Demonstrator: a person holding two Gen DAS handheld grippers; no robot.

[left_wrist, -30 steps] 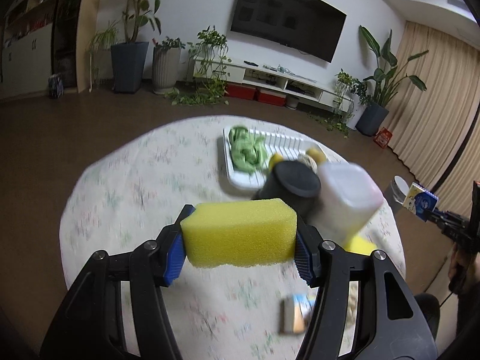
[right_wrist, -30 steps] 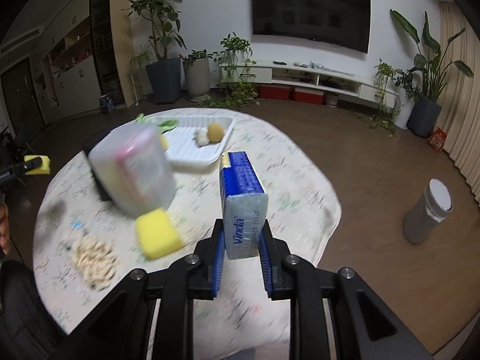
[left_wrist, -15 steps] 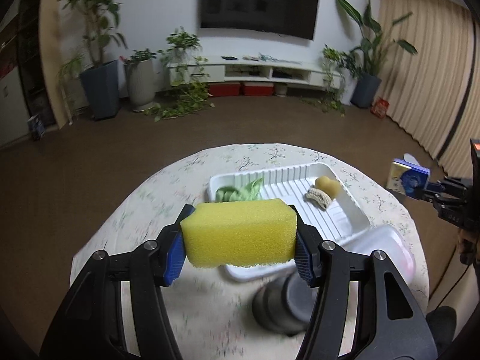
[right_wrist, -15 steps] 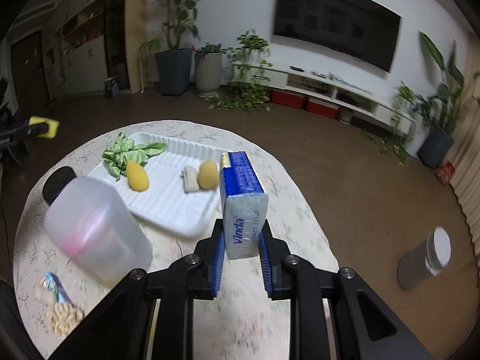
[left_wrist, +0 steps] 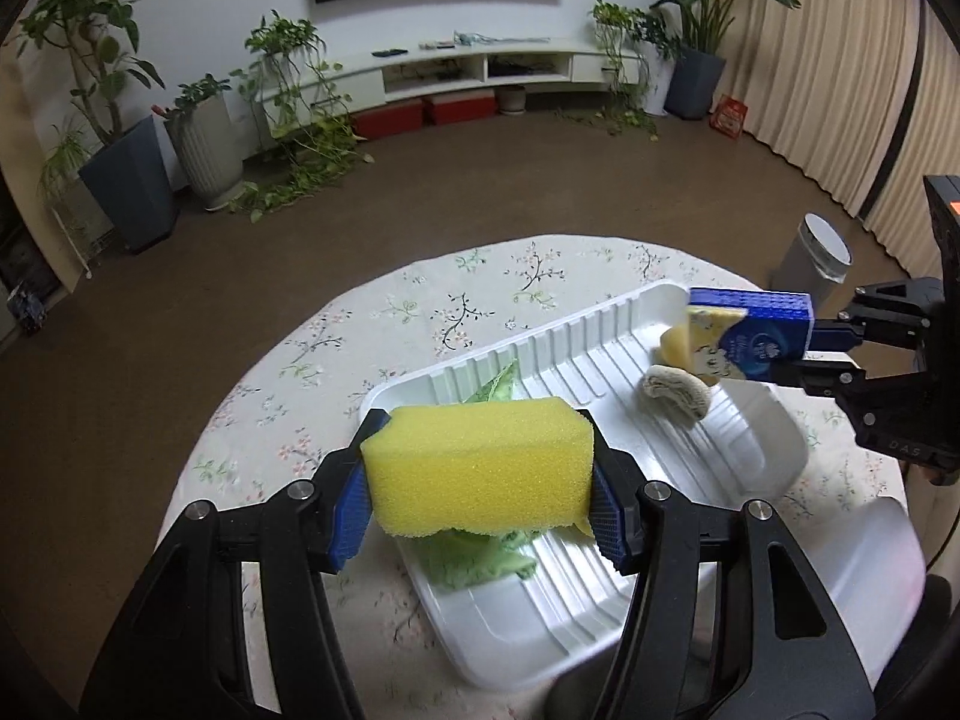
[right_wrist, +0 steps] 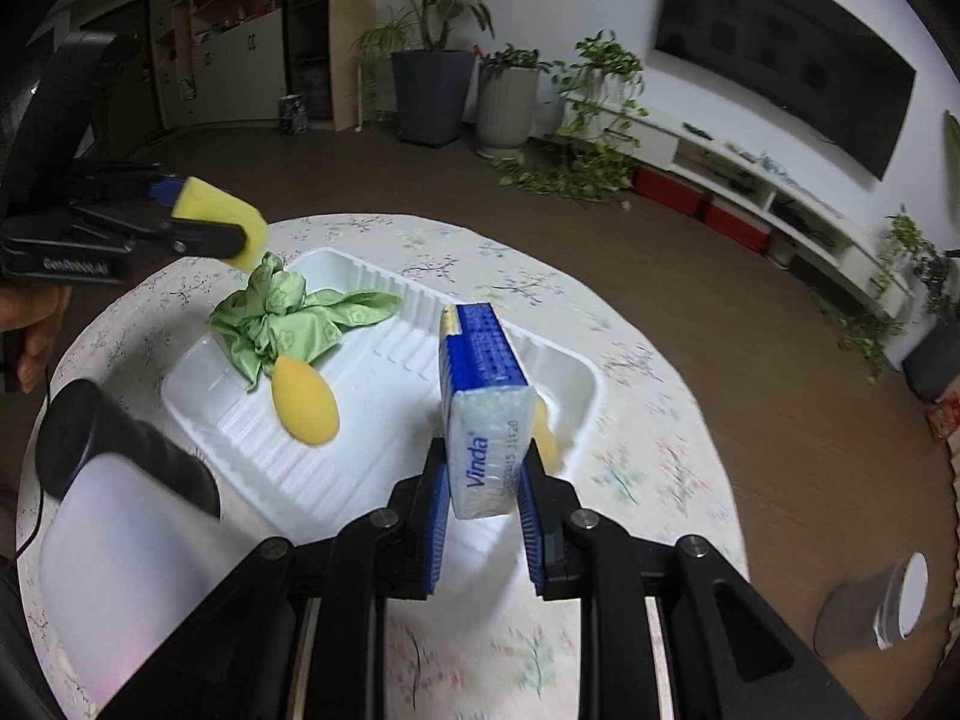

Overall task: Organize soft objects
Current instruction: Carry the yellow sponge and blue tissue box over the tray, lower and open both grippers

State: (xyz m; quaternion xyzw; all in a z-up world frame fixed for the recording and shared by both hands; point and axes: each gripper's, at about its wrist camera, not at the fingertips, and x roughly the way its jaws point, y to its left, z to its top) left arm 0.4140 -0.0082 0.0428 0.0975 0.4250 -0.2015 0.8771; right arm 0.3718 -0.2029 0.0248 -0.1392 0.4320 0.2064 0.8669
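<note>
Both views are dim, lit evenly by soft indoor light, with dark corners from the round fisheye frame. Straight lines bow toward the edges: the curtain [left_wrist: 828, 78] and the television [right_wrist: 786, 54] curve visibly. The white tray [left_wrist: 600, 612] shows pale glare along its ribs. The translucent jug [right_wrist: 114, 570] is smeared by blur, as is the tablecloth [right_wrist: 540, 660] near the bottom of the right wrist view. The yellow sponge [left_wrist: 480, 468] is sharp, with little shadow beneath it.
</note>
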